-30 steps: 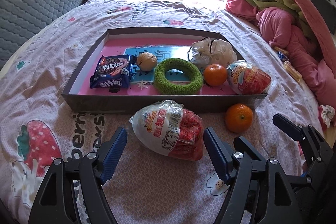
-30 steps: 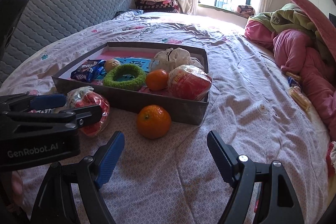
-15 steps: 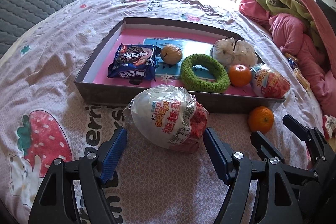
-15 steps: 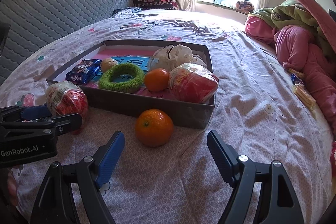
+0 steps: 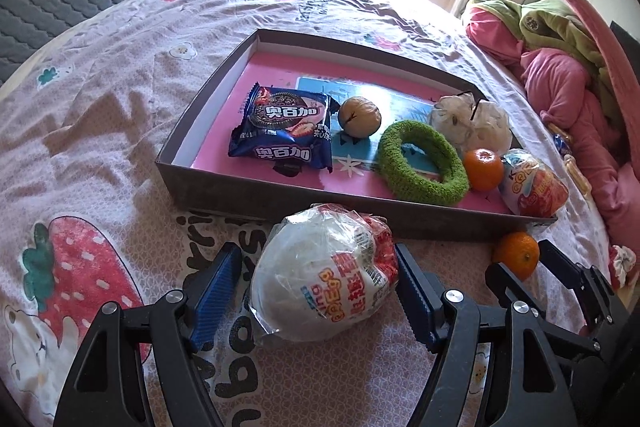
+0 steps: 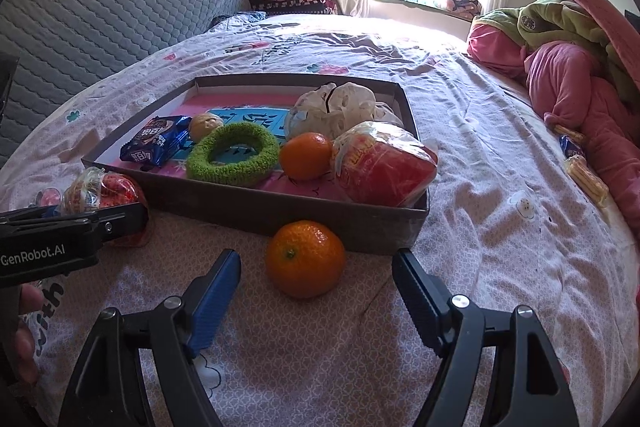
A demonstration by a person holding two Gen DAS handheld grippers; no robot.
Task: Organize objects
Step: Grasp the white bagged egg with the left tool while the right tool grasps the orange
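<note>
- Bedroom; pink printed bedsheet [image 5: 120, 99] carries a shallow grey cardboard tray [image 5: 280, 201].
- L tongs [image 5: 318, 287] moved in since a sec ago, spread round the plastic-wrapped white-red toy egg [image 5: 326, 277] by tray's near edge; not pinching yet.
- R tongs [image 6: 316, 291] just narrowed a bit, still spread, nothing pinched; round orange tangerine [image 6: 306, 258] by tray's near-right corner.
- Both grabs next.

Readable text: "GenRobot.AI" on the left hand-held gripper [image 6: 60, 223] body; "奥百加" twice on the blue cookie pack [image 5: 282, 129] — bedsheet [image 5: 120, 99] print shows "with".
</note>
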